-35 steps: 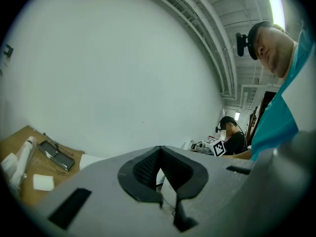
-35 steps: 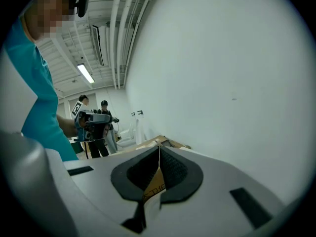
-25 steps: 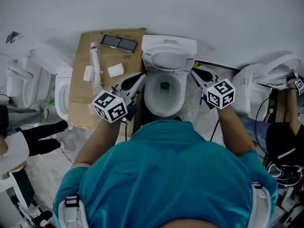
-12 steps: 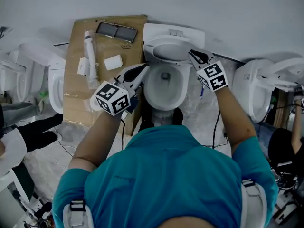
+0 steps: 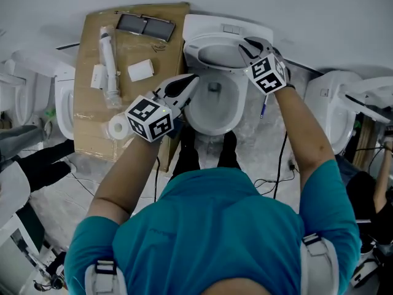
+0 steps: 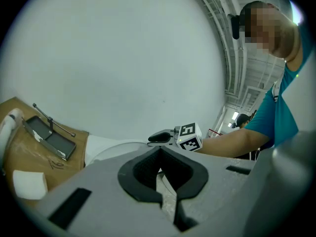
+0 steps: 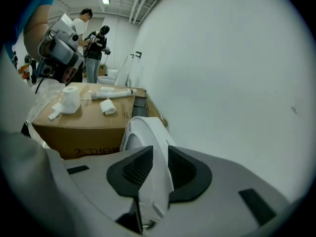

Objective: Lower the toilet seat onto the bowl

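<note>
The white toilet bowl [image 5: 212, 106] stands against the wall, its seat [image 5: 218, 54] tilted up toward the cistern [image 5: 228, 26]. My right gripper [image 5: 247, 45] is at the seat's upper right edge. In the right gripper view the seat's rim [image 7: 148, 142] lies between the dark pads [image 7: 136, 167] while the jaws are opening. My left gripper [image 5: 189, 85] hovers at the bowl's left rim, jaws shut with nothing in them [image 6: 160, 177]. The left gripper view also shows the right gripper's marker cube [image 6: 188, 136] above the seat.
A cardboard box [image 5: 132, 103] left of the bowl carries a paper roll [image 5: 116, 126], a white tube [image 5: 105, 57] and black parts [image 5: 142, 24]. Other toilets stand at far left [image 5: 61, 103] and right [image 5: 331, 112]. Cables [image 5: 276, 165] trail on the floor.
My right gripper has moved from beside the bowl up and left onto the raised seat's edge. The left gripper has edged toward the bowl's left rim.
</note>
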{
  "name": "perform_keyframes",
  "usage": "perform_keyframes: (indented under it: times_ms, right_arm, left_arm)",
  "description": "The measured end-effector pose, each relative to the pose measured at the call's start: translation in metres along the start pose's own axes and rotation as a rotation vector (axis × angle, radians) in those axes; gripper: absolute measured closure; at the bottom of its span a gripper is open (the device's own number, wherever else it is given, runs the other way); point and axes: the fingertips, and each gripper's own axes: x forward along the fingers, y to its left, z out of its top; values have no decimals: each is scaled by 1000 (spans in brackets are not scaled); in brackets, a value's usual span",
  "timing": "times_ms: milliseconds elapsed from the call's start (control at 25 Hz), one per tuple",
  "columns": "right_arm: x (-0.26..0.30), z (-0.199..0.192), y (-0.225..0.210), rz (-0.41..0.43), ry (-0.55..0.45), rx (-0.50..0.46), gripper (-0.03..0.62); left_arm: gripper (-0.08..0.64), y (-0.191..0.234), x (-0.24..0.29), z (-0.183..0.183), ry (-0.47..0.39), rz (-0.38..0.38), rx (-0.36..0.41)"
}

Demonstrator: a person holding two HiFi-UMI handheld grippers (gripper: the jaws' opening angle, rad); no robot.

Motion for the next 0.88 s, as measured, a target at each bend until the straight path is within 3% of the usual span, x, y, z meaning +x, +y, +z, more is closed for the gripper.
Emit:
perform_keyframes:
  times_ms: [320, 880]
  right_arm:
    - [22, -10, 0, -23, 43, -107, 512]
    - [15, -12, 12, 1, 45, -151, 512]
  left_arm:
    - [558, 2, 2, -17, -9, -8, -28]
    - [558, -14, -9, -21, -30, -23, -28]
